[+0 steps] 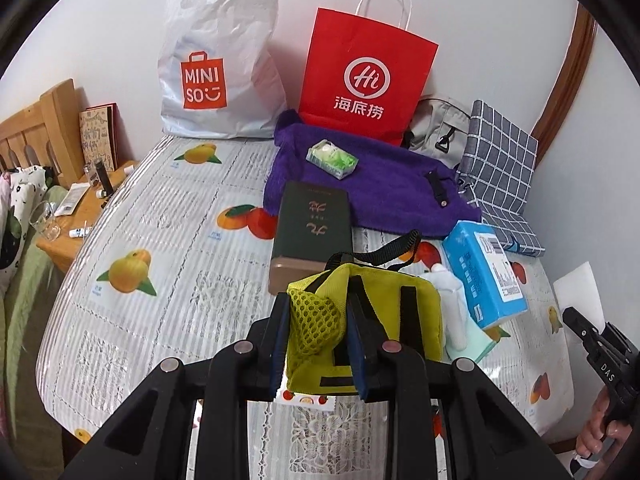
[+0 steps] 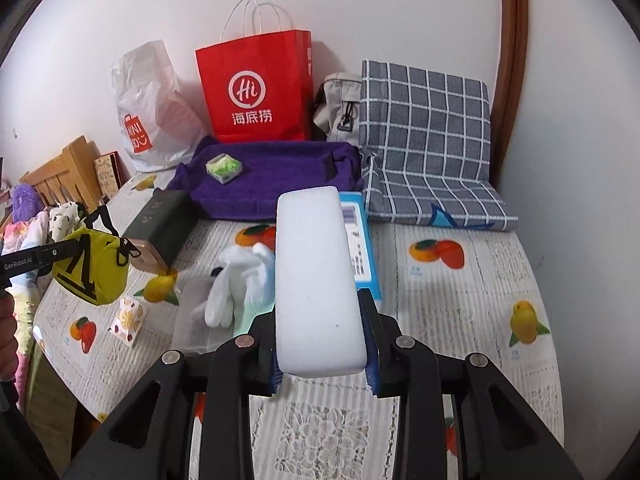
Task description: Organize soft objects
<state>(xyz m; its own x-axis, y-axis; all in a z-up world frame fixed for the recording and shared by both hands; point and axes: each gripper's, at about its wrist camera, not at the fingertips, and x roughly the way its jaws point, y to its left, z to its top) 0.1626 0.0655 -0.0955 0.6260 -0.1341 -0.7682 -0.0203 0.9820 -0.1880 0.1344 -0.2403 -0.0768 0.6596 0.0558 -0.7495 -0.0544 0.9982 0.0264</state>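
Observation:
My left gripper [image 1: 316, 344] is shut on the mesh corner of a yellow-green pouch [image 1: 384, 320] with black straps, which hangs above the table; the right wrist view shows this pouch [image 2: 94, 268] at the far left. My right gripper [image 2: 322, 344] is shut on a long white foam block [image 2: 316, 276] that sticks out forward and hides part of the table behind it. A white glove [image 2: 236, 280] lies on the tablecloth beside a blue tissue pack [image 1: 486, 272]. A purple fleece cloth [image 1: 380, 176] with a small green packet [image 1: 332, 158] on it lies at the back.
A red paper bag [image 1: 366, 76] and a white plastic bag [image 1: 218, 64] stand against the wall. A dark green box [image 1: 312, 228], a grey checked cushion [image 2: 424, 140] and a grey bag [image 2: 338, 104] crowd the back. A wooden nightstand [image 1: 80, 216] and bedding lie left.

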